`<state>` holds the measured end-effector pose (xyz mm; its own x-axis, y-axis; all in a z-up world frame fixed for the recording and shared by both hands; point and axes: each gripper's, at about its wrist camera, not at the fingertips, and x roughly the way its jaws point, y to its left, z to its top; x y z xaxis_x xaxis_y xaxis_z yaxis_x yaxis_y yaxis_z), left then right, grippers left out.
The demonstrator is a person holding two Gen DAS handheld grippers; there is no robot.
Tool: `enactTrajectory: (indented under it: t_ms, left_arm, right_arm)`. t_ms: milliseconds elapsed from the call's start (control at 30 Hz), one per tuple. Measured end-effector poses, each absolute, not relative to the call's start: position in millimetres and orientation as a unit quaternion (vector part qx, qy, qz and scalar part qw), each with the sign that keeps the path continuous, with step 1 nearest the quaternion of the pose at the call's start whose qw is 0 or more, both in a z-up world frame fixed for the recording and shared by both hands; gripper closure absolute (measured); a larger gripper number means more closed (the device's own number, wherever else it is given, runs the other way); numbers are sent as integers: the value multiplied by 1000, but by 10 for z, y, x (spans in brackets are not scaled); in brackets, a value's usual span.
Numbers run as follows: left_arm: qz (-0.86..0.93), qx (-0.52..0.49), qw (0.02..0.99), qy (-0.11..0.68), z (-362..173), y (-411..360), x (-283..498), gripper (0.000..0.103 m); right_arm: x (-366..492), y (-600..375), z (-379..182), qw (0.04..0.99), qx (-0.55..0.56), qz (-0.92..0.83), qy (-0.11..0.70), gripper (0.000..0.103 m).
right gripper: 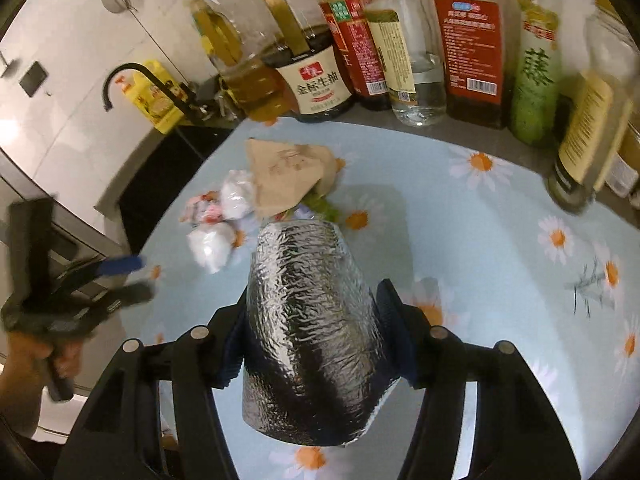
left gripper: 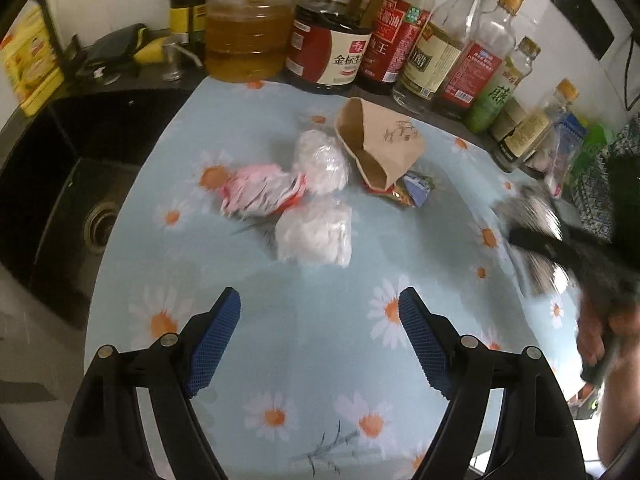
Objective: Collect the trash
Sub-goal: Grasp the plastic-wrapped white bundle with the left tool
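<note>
My right gripper (right gripper: 312,344), angled downward, clamps a foil bag (right gripper: 312,320); my left gripper (left gripper: 320,340) gapes empty, brown paper bag (left gripper: 380,140) at twelve o'clock.

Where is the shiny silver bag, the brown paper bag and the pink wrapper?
shiny silver bag (right gripper: 316,320), right wrist view, middle of its crinkled foil side.
brown paper bag (left gripper: 394,136), left wrist view, its flat printed side.
pink wrapper (left gripper: 260,192), left wrist view, middle of its crumpled body.
</note>
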<state>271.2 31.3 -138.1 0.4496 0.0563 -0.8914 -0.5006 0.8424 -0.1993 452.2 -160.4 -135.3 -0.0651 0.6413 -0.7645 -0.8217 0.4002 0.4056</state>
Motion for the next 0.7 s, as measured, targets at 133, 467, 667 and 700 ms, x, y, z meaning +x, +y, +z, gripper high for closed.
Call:
enactTrajectory:
  t_ms: [133, 467, 667, 700]
  left_arm:
    - [178, -201, 821, 505, -1464, 379, 2941, 24]
    - [192, -203, 798, 533, -1733, 550, 3270, 27]
    - [190, -200, 800, 532, -1803, 537, 3309, 51]
    - [190, -203, 802, 529, -1802, 545, 3297, 51]
  right_arm:
    - [4333, -1856, -1353, 684, -79, 533, 491, 43]
    - [4096, -2204, -1440, 697, -87, 508, 499, 43]
    - [4107, -2296, -1430, 701, -92, 502, 498, 43]
    - [4119, -2320, -1413, 702, -90, 502, 497, 43]
